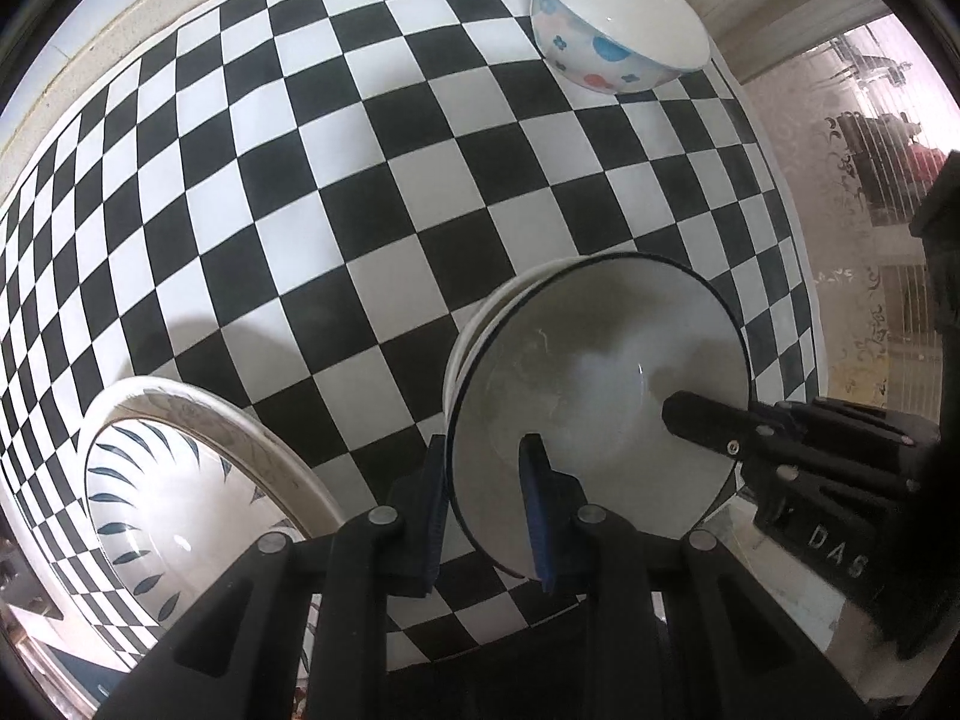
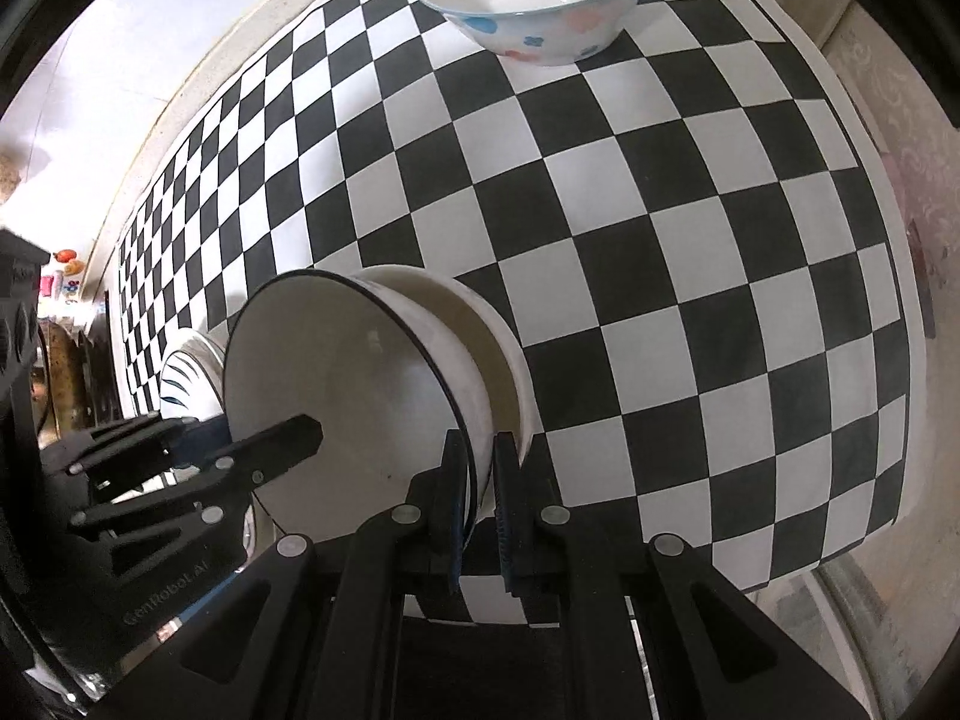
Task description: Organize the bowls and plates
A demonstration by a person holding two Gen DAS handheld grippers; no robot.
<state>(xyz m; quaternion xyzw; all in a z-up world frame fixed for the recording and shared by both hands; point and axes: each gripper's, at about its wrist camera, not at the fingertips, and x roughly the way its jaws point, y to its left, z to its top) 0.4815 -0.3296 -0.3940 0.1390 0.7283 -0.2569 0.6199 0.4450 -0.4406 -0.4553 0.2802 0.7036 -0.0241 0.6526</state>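
Two grippers share one load here, so largest first: the desk point(image 1: 372, 192) under its checkered cloth, w/ the leaf-pattern plate point(image 1: 180, 480) lying at the left gripper's near left and a spotted bowl point(image 2: 528, 6) standing upright, well apart at the far edge. The load is a black-rimmed white bowl point(image 1: 588, 396) nested in a plain white bowl point(image 2: 480, 336), both tipped on edge w/ the mouth facing across toward the left side. The left gripper point(image 1: 483, 492) has its blue-padded fingers closed over the rim of the black-rimmed bowl, one inside, one outside; the right gripper point(image 2: 480, 492) is clamped on the opposite rim the same way, seemingly pinching both walls, tho the outer bowl's grip is hard to confirm. Whether the stack touches the desk can't be told. Judgement: the step is carrying or setting down the nested pair. To do it well: keep both hands level and moving together, no twist btw them; right the stack mouth-up before lowering; land the base flat; release one side at a time. Risk: glazed rims are slick, and the outer bowl may slide off if tilted further.
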